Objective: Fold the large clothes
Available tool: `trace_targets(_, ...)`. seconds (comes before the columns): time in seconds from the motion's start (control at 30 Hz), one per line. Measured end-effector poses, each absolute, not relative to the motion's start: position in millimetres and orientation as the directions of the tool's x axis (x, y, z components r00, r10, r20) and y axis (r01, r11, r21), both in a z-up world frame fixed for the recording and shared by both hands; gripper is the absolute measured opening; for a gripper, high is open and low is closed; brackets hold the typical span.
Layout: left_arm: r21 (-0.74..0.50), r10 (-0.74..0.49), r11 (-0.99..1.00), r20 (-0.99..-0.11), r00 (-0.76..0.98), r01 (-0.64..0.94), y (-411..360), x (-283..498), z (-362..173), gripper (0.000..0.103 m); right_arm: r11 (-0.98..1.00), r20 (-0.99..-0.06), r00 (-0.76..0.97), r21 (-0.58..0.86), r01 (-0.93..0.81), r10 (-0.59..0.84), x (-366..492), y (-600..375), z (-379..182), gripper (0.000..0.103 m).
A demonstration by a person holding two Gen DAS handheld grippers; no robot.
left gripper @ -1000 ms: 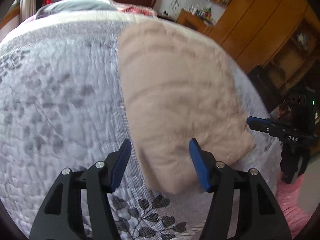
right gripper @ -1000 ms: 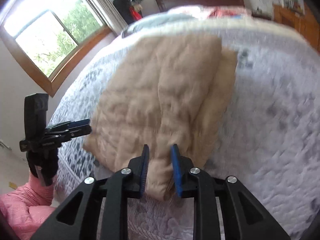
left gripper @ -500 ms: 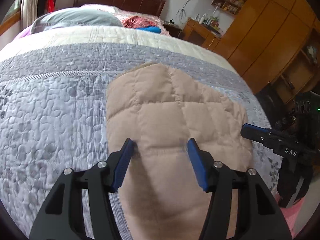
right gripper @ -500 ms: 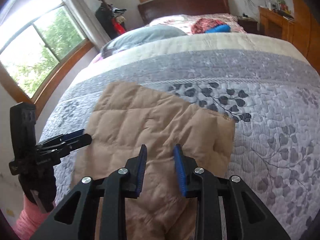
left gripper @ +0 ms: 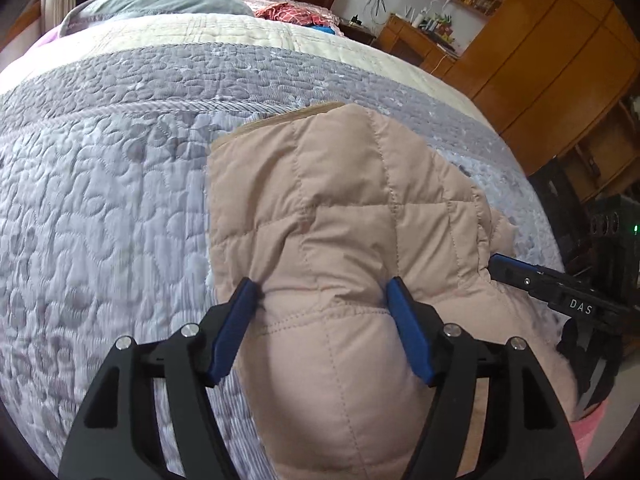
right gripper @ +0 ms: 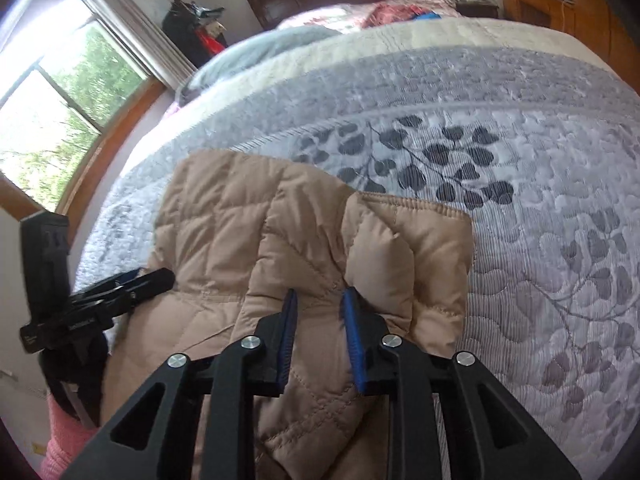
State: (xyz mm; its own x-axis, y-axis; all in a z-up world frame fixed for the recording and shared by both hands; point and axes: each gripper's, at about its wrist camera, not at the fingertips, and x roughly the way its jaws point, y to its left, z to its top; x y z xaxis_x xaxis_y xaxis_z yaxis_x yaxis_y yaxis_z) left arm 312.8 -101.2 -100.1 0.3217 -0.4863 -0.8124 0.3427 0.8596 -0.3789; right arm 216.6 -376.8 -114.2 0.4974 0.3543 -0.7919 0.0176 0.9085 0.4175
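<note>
Now the beige quilted jacket (left gripper: 352, 240) lies folded on the bed (left gripper: 100, 200) (near its foot); the left gripper (left gripper: 320, 300) jaws are opening around it, while the right gripper (right gripper: 318, 304) pinches a fold.

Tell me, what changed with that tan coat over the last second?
The padded coat came down from mid-air onto the quilt. The left gripper is opening, coat between its jaws; the right gripper still pinches a fold. The pillow stayed put.
</note>
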Motion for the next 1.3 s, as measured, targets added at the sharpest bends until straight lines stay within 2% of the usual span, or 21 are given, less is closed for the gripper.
trace_targets(0.2,-0.422,-0.53,0.84,-0.773,0.349,0.341,-59.6,277.7,-76.5,0.069,0.897,-0.715,0.589,0.439,-0.043,0.378,162.8,-394.2,-72.6,0.059)
trace_targets(0.33,-0.443,-0.543,0.833,-0.769,0.336,0.332,-33.8,256.6,-78.0,0.073,0.867,-0.697,0.572,0.496,-0.049,0.431,133.6,-407.1,-71.1,0.075)
trace_targets(0.4,-0.465,-0.56,0.822,-0.765,0.318,0.33,-25.2,249.8,-82.5,0.074,0.84,-0.689,0.547,0.54,-0.051,0.476,123.4,-411.4,-78.6,0.079)
trace_targets(0.63,-0.576,-0.656,0.747,-0.718,0.232,0.332,-18.3,236.6,-103.1,0.08,0.757,-0.66,0.467,0.653,-0.031,0.588,112.3,-409.9,-114.7,0.083)
trace_targets(0.83,-0.671,-0.733,0.672,-0.663,0.151,0.313,-29.5,244.6,-119.9,0.084,0.657,-0.59,0.434,0.753,-0.008,0.681,122.3,-411.2,-143.6,0.088)
trace_targets(1.03,-0.752,-0.792,0.595,-0.608,0.049,0.285,-46.5,260.8,-143.8,0.09,0.621,-0.574,0.403,0.784,0.019,0.713,133.9,-409.5,-168.0,0.096)
trace_targets(1.3,-0.749,-0.794,0.581,-0.607,0.022,0.319,-79.4,262.4,-152.0,0.093,0.619,-0.568,0.391,0.786,-0.004,0.724,144.4,-399.1,-180.8,0.098)
